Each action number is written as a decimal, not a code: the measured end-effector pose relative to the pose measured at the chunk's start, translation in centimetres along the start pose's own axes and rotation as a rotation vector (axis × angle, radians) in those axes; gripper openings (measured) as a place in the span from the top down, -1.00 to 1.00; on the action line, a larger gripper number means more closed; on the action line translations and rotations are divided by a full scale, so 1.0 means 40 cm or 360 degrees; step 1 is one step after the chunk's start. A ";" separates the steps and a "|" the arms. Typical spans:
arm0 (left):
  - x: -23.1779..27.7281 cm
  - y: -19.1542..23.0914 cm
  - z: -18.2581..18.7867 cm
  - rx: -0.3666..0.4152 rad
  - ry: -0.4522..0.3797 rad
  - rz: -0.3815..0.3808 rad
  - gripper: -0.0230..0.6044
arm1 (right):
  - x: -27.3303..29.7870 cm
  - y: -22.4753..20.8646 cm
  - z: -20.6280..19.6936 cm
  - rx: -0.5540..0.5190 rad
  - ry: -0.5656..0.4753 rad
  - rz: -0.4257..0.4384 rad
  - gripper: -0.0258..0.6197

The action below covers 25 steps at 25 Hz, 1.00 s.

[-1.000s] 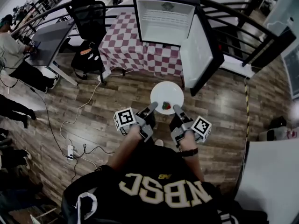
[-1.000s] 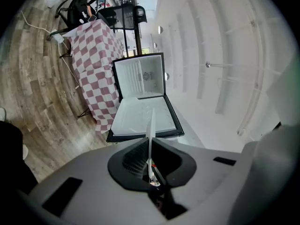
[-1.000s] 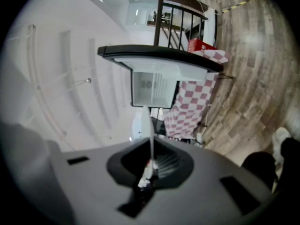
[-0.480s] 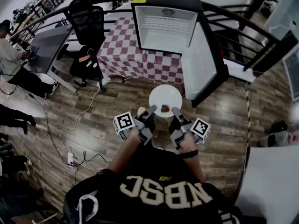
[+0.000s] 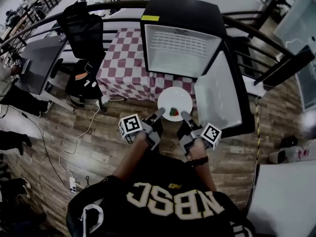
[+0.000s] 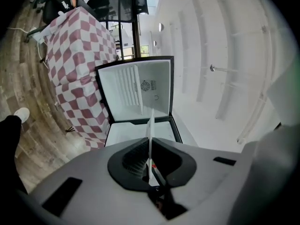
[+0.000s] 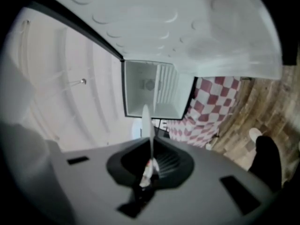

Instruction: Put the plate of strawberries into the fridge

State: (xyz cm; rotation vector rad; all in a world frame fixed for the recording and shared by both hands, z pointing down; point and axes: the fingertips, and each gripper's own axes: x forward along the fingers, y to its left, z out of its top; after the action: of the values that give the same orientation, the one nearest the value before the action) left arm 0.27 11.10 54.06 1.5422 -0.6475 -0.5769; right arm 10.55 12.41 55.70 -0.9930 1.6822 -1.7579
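Far left: grey desk [image 5: 37,58] with a person's arm at its edge. Black office chair [image 5: 81,31] sits next to it, small items on its seat. A white cable runs over the wood floor [image 5: 98,137] to a power strip [image 5: 72,183].

Table with red-and-white checked cloth [image 5: 121,63] is right of the chair. Black mini fridge [image 5: 180,48] stands at the cloth's right end; can't tell if it stands on the table or in front of it. Fridge is open, and inside show white walls and a ribbed white panel.

Left gripper [image 5: 160,113] is clenched on the near-left rim of the white plate [image 5: 173,95]. Its own view has the rim edge-on, pinched between the dark pads [image 6: 164,161], with the open fridge [image 6: 136,93] straight ahead.

Plate is held level in the air between both grippers, just in front of the fridge opening and outside it. On it: red strawberry [image 5: 174,112] with green, at the near edge between the two gripper tips. Count not readable.

Right gripper [image 5: 183,115] is clamped on the near-right rim. Its own view shows the rim [image 7: 146,121] between the jaws, a red-and-white bit at the grip, and the fridge [image 7: 152,90] ahead.

Fridge door [image 5: 219,98] is swung out to the right, white inner liner facing the plate.
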 end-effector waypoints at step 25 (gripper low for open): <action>0.248 0.014 0.507 -0.0038 0.0145 -0.0005 0.83 | 0.515 0.088 0.179 0.0075 -0.0127 -0.0025 0.83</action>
State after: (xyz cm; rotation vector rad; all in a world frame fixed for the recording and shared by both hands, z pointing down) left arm -6.87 -10.31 53.39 1.5385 -0.5671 -0.5122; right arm 3.31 -8.46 55.24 -1.0443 1.5811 -1.7361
